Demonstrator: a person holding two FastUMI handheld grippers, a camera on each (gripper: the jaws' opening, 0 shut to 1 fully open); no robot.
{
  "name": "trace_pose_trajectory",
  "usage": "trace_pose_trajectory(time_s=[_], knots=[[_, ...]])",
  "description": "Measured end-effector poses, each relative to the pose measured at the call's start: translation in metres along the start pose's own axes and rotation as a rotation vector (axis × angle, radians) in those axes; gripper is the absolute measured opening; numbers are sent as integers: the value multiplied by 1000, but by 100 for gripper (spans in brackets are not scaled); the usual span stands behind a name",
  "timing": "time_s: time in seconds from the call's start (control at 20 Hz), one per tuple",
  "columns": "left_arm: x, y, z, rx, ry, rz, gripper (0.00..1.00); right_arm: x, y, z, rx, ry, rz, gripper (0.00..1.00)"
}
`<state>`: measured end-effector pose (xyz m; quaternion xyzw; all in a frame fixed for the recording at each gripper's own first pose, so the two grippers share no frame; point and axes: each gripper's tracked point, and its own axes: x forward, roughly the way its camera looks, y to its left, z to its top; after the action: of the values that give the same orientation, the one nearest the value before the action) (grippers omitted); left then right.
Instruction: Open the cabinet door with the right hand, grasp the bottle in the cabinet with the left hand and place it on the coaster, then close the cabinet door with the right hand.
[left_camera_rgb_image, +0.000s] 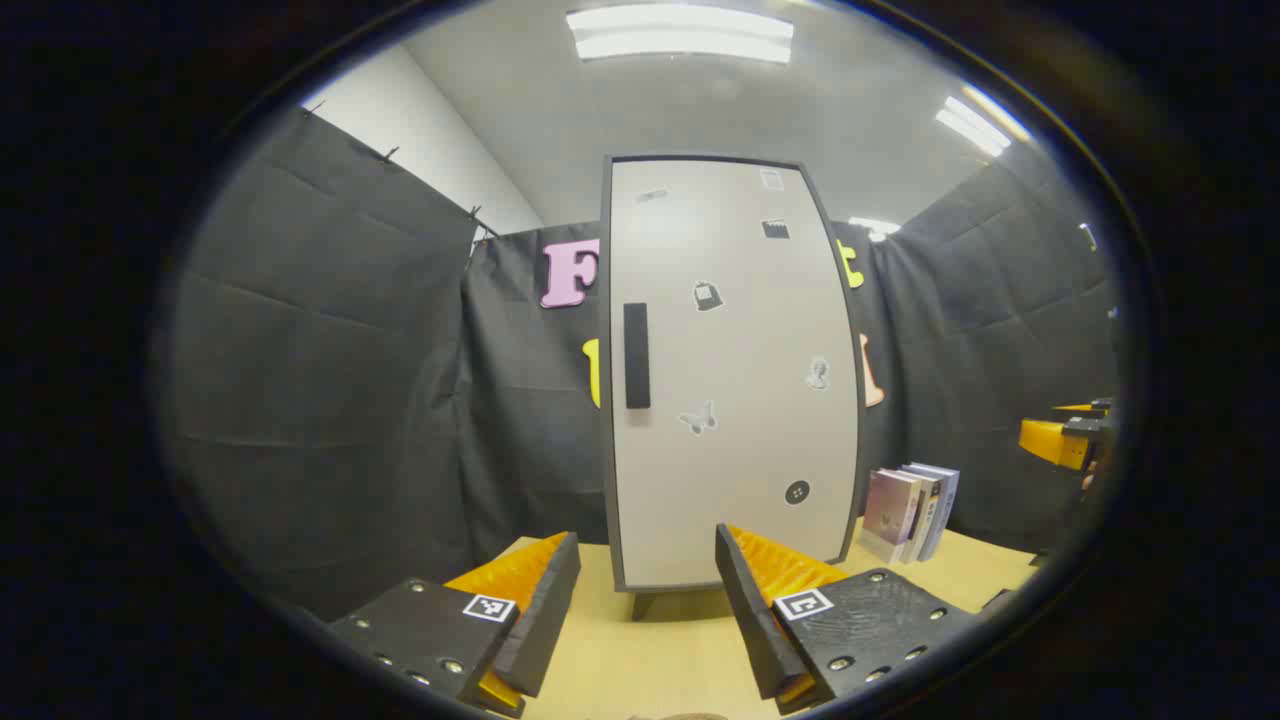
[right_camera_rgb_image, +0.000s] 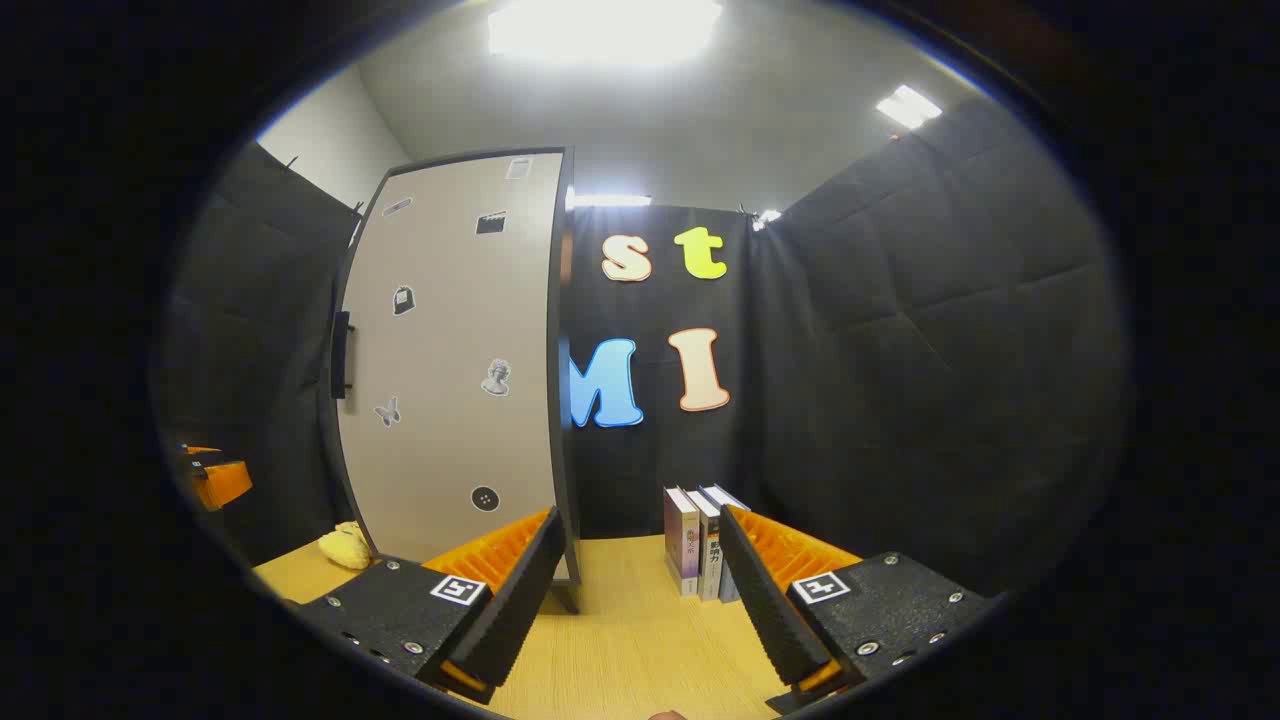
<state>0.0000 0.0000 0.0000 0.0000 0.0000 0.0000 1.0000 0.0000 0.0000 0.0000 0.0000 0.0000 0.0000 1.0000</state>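
Your left gripper (left_camera_rgb_image: 647, 600) hovered released over the pale wooden surface (left_camera_rgb_image: 650, 660), jaws spread with nothing between them, facing the tall white cabinet with a dark frame (left_camera_rgb_image: 730, 370) at twelve o'clock. Its door was closed, so the bottle could not be seen. The black vertical bar handle (left_camera_rgb_image: 637, 355) sat on the door's left edge, at about eleven o'clock from your gripper. A short row of upright books (left_camera_rgb_image: 910, 512) stood at two o'clock, just beside the cabinet's foot. Your right gripper (right_camera_rgb_image: 635, 590) was also released and held nothing, with the cabinet at ten o'clock and the books just ahead. In the right gripper view, a small yellow soft object (right_camera_rgb_image: 345, 545) lay on the surface at nine o'clock.
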Motion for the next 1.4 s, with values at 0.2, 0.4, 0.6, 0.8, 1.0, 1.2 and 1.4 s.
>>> trace_pose_trajectory(time_s=[0.2, 0.4, 0.6, 0.8, 1.0, 1.2, 1.4], knots=[[0, 3, 2, -2, 2, 12, 78, 5, 2, 0, 0, -8, 5, 95], [2, 3, 1, -8, 6, 16, 78, 6, 6, -1, 11, -7, 16, 95], [3, 4, 2, -2, 2, 18, 78, 7, 8, 1, -15, -16, 16, 95], [1, 7, 10, 1, -19, 23, 78, 7, 16, 2, -15, -14, 39, 95], [-2, 12, 13, 4, -26, 38, 82, 9, 28, 5, -13, -14, 62, 95], [-9, 21, 18, 21, -28, 73, 78, 18, 49, 14, -1, -11, 104, 95], [-36, 59, 17, 33, -28, 116, 75, 36, 80, 36, 21, -47, 169, 95]])
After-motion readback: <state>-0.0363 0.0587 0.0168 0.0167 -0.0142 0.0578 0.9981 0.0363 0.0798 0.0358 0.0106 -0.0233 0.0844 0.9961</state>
